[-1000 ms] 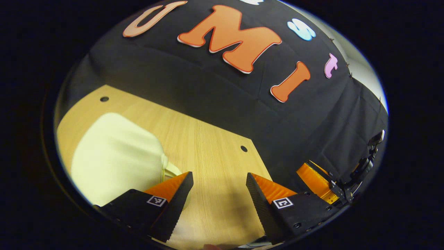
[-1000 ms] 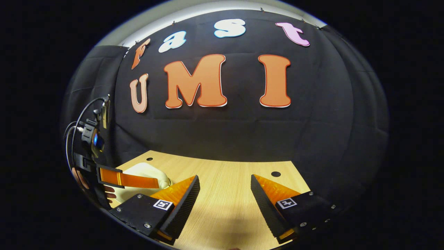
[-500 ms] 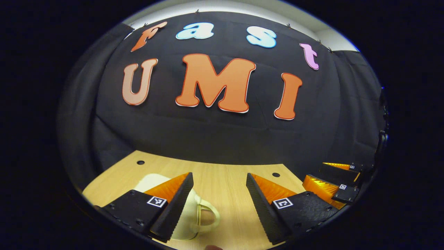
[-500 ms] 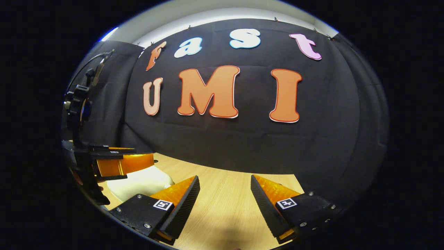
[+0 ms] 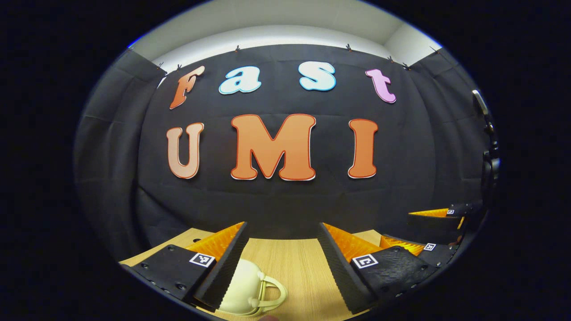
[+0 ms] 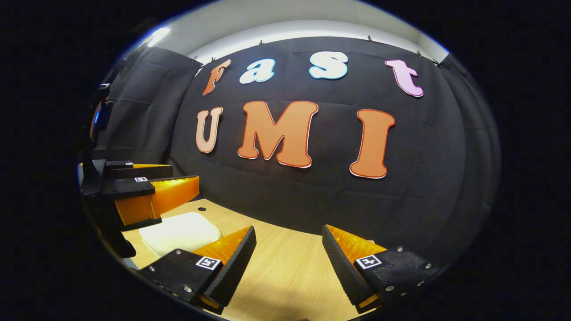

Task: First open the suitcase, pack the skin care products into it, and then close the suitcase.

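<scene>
While we hold both grippers above the wooden tabletop (image 6: 285, 276), the suitcase (image 6: 180, 232) lies shut near its left edge: small, cream, smooth-shelled with rounded corners, its looped handle (image 5: 272, 292) on the end toward the middle. We can read no brand or writing on it. Our left gripper (image 5: 281, 249) hangs released above it, our right gripper (image 6: 287, 254) likewise released, both empty.

The right tool (image 6: 289, 249) hangs open above the table (image 6: 285, 276), the cream suitcase (image 6: 178, 232) at left.
</scene>
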`<state>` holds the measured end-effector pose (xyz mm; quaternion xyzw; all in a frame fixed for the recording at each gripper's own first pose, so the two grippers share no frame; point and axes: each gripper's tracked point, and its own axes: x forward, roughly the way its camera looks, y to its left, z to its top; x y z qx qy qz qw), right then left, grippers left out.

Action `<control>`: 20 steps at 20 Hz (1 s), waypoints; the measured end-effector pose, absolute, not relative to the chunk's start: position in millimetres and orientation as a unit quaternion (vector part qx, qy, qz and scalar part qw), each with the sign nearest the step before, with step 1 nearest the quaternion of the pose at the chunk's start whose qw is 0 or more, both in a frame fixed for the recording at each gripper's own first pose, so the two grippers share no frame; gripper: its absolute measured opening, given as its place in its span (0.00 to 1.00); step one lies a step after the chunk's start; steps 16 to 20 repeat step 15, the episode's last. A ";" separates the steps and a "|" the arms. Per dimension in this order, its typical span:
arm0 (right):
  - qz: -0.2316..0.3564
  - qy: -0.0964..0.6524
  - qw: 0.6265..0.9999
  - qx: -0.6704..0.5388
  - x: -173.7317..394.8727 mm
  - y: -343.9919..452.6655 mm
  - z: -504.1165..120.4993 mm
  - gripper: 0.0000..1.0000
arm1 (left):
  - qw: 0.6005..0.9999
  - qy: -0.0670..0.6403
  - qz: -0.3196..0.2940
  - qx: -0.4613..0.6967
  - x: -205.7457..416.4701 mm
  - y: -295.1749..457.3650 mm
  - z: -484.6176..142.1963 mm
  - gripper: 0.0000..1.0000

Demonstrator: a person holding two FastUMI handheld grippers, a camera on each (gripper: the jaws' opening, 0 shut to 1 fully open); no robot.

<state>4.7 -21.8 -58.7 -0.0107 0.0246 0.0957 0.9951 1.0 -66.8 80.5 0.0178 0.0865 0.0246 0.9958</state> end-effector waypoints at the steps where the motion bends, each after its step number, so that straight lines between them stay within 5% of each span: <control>1: 0.105 0.025 0.994 -0.006 3.6 -18.1 -59.2 0.95 | 0.995 0.092 0.025 0.022 -2.8 -73.0 79.3 0.96; 20: 0.118 0.008 0.993 0.014 8.9 -8.1 -54.6 0.95 | 0.995 0.085 0.033 0.031 -5.0 -66.6 79.0 0.95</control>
